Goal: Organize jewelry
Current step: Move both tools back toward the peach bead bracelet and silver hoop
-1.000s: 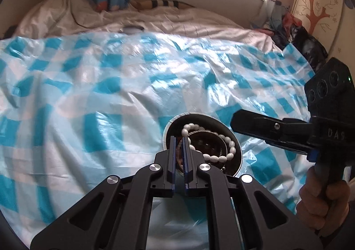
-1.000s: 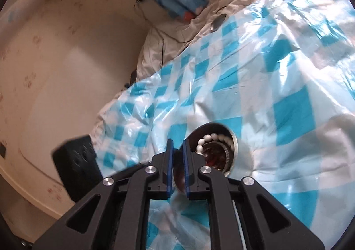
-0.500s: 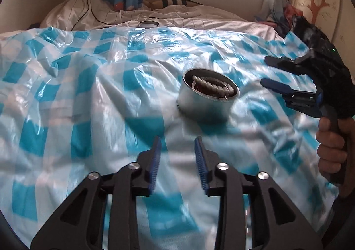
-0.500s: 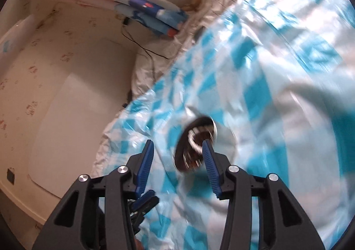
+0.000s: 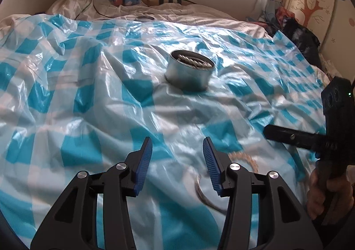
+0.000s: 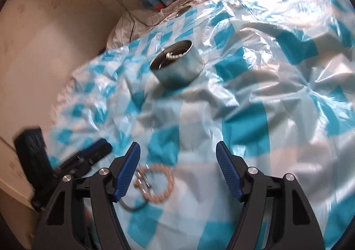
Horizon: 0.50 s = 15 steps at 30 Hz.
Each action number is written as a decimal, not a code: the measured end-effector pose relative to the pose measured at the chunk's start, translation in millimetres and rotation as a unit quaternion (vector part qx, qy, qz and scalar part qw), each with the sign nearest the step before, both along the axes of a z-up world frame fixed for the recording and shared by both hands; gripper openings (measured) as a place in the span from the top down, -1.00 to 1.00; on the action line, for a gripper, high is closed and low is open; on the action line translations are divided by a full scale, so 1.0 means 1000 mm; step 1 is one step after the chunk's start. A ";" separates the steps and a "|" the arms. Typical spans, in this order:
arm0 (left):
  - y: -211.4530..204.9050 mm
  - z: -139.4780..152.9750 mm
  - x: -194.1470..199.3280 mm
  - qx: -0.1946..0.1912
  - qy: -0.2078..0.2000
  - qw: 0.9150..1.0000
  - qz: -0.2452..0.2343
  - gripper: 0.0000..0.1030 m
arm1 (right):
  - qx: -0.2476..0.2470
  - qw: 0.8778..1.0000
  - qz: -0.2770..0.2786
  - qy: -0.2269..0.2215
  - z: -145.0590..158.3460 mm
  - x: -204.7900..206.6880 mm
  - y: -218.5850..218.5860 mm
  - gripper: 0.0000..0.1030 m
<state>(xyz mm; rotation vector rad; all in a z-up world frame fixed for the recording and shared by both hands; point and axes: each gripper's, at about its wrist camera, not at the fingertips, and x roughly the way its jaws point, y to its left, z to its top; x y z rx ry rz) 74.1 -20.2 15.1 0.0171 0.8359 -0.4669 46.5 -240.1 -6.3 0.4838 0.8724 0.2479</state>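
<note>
A bed [image 5: 199, 9] fills both views, covered by a crinkled blue-and-white checked plastic sheet [image 5: 88, 85]. Far on the sheet stands a round metal tin [image 5: 188, 76], upright, with a white bead bracelet [image 5: 193, 61] lying inside along its rim. The left gripper [image 5: 177, 161] hangs low over the near part of the sheet, its blue-padded jaws spread wide with nothing between them. The right gripper [image 6: 178, 171], at the near right of the left view, is likewise spread wide and empty. Near it on the sheet, just beside its left finger, lies a tan bead bracelet [image 6: 162, 183] together with a thin dark hoop [image 6: 133, 207] and a small metal piece too blurred to name.
</note>
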 end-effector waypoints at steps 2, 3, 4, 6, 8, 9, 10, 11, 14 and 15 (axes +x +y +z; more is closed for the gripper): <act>-0.006 -0.003 -0.011 0.011 -0.002 1.000 -0.016 0.12 | -0.038 0.999 0.007 -0.006 0.001 -0.004 0.011 -0.33; -0.009 -0.004 -0.016 0.019 -0.006 1.000 -0.022 0.12 | -0.068 0.998 0.009 -0.010 0.002 -0.004 0.018 -0.33; -0.011 -0.004 -0.020 0.026 -0.009 0.999 -0.027 0.11 | -0.088 0.996 0.012 -0.012 0.001 -0.006 0.023 -0.33; -0.017 -0.006 -0.028 0.044 -0.017 0.998 -0.041 0.10 | -0.116 0.993 0.025 -0.012 -0.001 -0.006 0.031 -0.33; -0.020 -0.007 -0.033 0.053 -0.020 0.997 -0.050 0.10 | -0.157 0.987 0.036 -0.013 -0.004 -0.005 0.042 -0.33; -0.022 -0.007 -0.036 0.061 -0.024 0.996 -0.053 0.10 | -0.183 0.982 0.040 -0.013 -0.005 -0.004 0.047 -0.33; -0.024 -0.009 -0.039 0.072 -0.030 0.995 -0.056 0.10 | -0.228 0.973 0.045 -0.009 -0.008 -0.002 0.055 -0.33; -0.026 -0.010 -0.041 0.081 -0.031 0.994 -0.061 0.10 | -0.254 0.966 0.048 -0.006 -0.011 -0.001 0.060 -0.33; -0.034 -0.018 -0.043 0.124 -0.035 0.989 -0.071 0.10 | -0.313 0.949 0.030 -0.005 -0.015 0.002 0.060 -0.41; -0.036 -0.020 -0.043 0.136 -0.040 0.987 -0.071 0.10 | -0.317 0.948 0.001 0.001 -0.014 0.004 0.050 -0.41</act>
